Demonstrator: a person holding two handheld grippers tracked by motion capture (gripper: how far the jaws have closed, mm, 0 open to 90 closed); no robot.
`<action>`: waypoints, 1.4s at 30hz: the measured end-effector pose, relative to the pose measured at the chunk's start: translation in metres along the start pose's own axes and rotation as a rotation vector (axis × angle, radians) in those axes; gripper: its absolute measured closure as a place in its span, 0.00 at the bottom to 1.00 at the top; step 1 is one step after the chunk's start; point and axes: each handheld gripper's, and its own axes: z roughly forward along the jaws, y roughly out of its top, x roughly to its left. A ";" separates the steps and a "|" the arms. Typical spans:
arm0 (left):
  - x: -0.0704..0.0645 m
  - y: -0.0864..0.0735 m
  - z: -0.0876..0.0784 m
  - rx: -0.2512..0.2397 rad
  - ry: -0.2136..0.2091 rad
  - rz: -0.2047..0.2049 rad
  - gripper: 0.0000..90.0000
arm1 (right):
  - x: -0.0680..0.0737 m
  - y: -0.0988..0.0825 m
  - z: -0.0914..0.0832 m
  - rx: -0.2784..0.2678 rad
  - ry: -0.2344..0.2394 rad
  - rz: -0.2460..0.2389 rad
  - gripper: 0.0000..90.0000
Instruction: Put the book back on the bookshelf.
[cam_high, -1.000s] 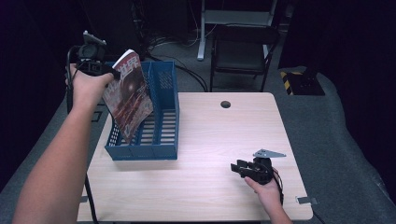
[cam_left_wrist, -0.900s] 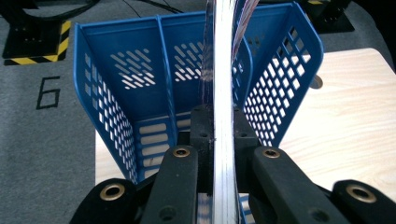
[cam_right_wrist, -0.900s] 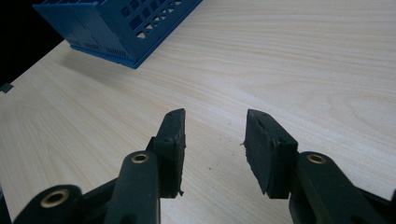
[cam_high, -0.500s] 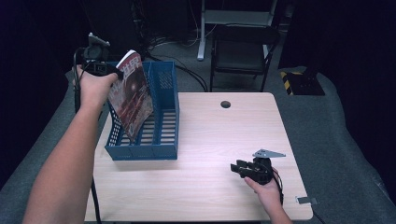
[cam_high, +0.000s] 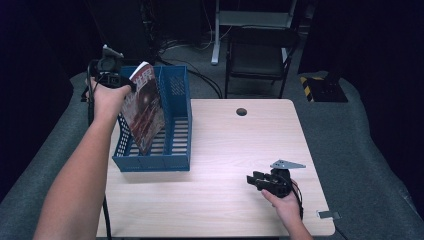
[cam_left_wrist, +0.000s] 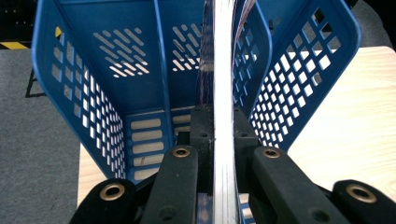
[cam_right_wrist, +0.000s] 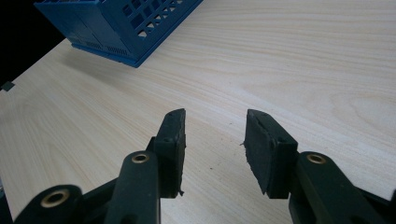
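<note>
Magazine halfway into the blue file box

Left claw (cam_high: 120, 80) sits in the upper left of the high view, clenched tight on the top edge of a magazine (cam_high: 144, 107). From up there the magazine hangs tilted, its lower corner down inside the blue file box (cam_high: 175, 162), in the left compartment as far as I can tell, with the reddish cover facing the right of the frame. In my left gripper view I'm looking straight down the thin edge of the magazine (cam_left_wrist: 223, 93), which runs up the middle of the frame with my two black jaws pressed against it on both sides. The box (cam_left_wrist: 70, 93) opens up around it, perforated walls on the left and right and a divider just left of the pages.

Right claw (cam_high: 262, 181) rests low on the table (cam_high: 225, 145) in the lower right of the high view, well apart from the box. In the right gripper view its jaws stand apart with bare wood (cam_right_wrist: 303, 56) between them, gripping nothing, and a corner of the box (cam_right_wrist: 121, 23) peeks in at the upper left
</note>
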 end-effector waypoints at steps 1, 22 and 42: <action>0.000 -0.001 0.002 0.000 0.002 -0.001 0.93 | 0.000 0.000 0.000 0.000 0.000 0.000 0.64; 0.003 -0.022 0.028 0.032 -0.001 0.000 0.93 | 0.000 0.000 0.000 0.000 -0.002 0.000 0.64; 0.003 -0.034 0.040 0.020 0.000 0.003 0.93 | 0.000 0.001 -0.001 -0.010 -0.004 -0.008 0.64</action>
